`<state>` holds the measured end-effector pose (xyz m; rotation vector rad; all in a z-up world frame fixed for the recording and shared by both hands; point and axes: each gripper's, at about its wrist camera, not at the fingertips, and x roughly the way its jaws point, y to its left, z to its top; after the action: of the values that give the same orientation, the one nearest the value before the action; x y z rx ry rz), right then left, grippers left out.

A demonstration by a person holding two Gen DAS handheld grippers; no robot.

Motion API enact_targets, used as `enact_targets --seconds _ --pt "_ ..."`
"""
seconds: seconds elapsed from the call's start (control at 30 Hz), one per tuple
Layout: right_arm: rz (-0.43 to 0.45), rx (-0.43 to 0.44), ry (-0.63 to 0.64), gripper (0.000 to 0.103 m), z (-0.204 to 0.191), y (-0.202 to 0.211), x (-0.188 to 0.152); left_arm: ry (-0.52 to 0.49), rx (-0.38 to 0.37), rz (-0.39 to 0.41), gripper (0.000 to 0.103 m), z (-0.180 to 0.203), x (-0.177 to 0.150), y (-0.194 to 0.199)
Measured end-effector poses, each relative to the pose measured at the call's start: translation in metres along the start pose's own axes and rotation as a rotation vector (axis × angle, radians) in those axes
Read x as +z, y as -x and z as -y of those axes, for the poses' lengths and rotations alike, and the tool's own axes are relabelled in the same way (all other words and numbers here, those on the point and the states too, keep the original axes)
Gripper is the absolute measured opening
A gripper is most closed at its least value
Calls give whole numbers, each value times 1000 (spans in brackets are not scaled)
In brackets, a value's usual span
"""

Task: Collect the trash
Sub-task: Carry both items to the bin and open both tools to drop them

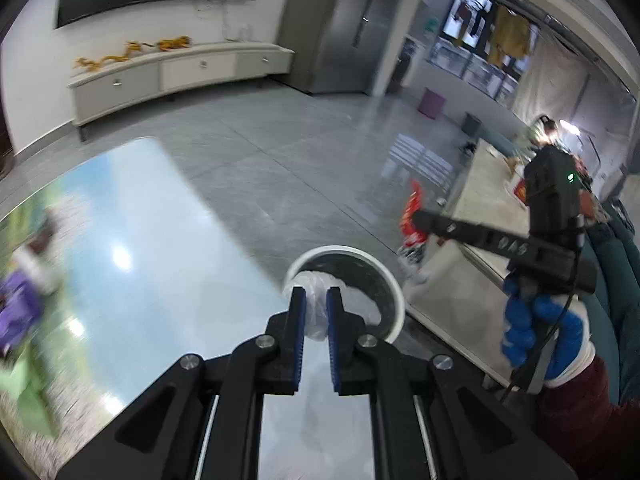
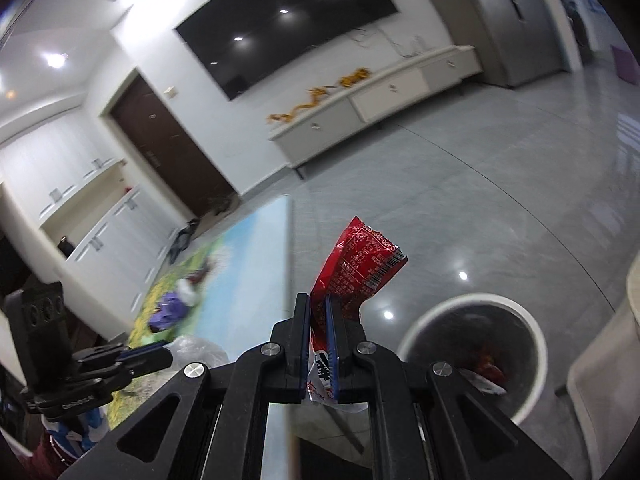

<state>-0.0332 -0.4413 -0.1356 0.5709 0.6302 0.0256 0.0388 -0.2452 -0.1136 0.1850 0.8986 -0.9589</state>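
Grey glossy floor tiles (image 1: 280, 168) fill the room, ceiling lights glinting off them. A glass-topped table (image 1: 132, 248) with a sky-and-meadow print sits under me, its near edge running past both grippers. Far wall: big dark TV screen (image 2: 288, 20), a low white cabinet (image 1: 180, 72) below it with yellow figurines (image 1: 132, 50) along its top, a brown door (image 2: 168, 144) further left. A second, pale stone-look table (image 1: 488, 200) shows at the right of my left camera, clutter at its far end too blurred to name.

My left gripper (image 1: 316, 304) is pinching a crumpled clear plastic bag (image 1: 316, 312), blue pads pressed into it. The bag hangs right over the near rim of the white bin (image 1: 396, 280), which stands on the floor just beside the table edge.

My right gripper (image 2: 318, 312) is clamped on a red snack wrapper (image 2: 356, 264), barcode end sticking up past the fingertips. It is up in the air, left of the bin as the right camera sees it; bin already has red scraps (image 2: 488, 360) at the bottom.

Still on the printed table: a purple and white crumpled lump (image 2: 172, 304), blurred. My gloved right hand (image 1: 536, 328), blue and white, grips its handle beside the stone table
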Motion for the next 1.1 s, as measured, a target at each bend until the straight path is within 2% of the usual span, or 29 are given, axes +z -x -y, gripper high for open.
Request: enact_targets --seconds 0.13,0.27,0.47,0.53,0.57,0.6,0.7,0.9,1.03,1.1 --pt "-20 -45 -71 8 35 -6 -3 -49 -25 -39 9 25 20 -36" --pt "-43 -86 -136 8 69 -15 -5 -87 -5 -81 9 45 35 -75" --pt "-79 -145 -197 11 106 -28 -5 -21 -59 -158 11 46 49 -126" --pt "-91 -168 -208 23 114 -30 -6 3 -81 -177 11 46 52 -139" --pt "-91 -175 -210 33 113 -30 -6 14 -90 -185 11 46 53 -143" --pt "-90 -183 -211 39 115 -30 -7 24 -99 -192 11 45 55 -146" --pt "-86 -204 -214 48 118 -25 -7 35 -113 -198 11 43 50 -147" --pt "-67 -239 -226 53 118 -18 -6 62 -136 -202 11 42 49 -150" --pt "-51 -250 -211 58 110 -9 -4 83 -142 -184 11 37 46 -136" --pt "-39 -259 -190 64 101 -3 -2 83 -126 -160 11 35 46 -123"
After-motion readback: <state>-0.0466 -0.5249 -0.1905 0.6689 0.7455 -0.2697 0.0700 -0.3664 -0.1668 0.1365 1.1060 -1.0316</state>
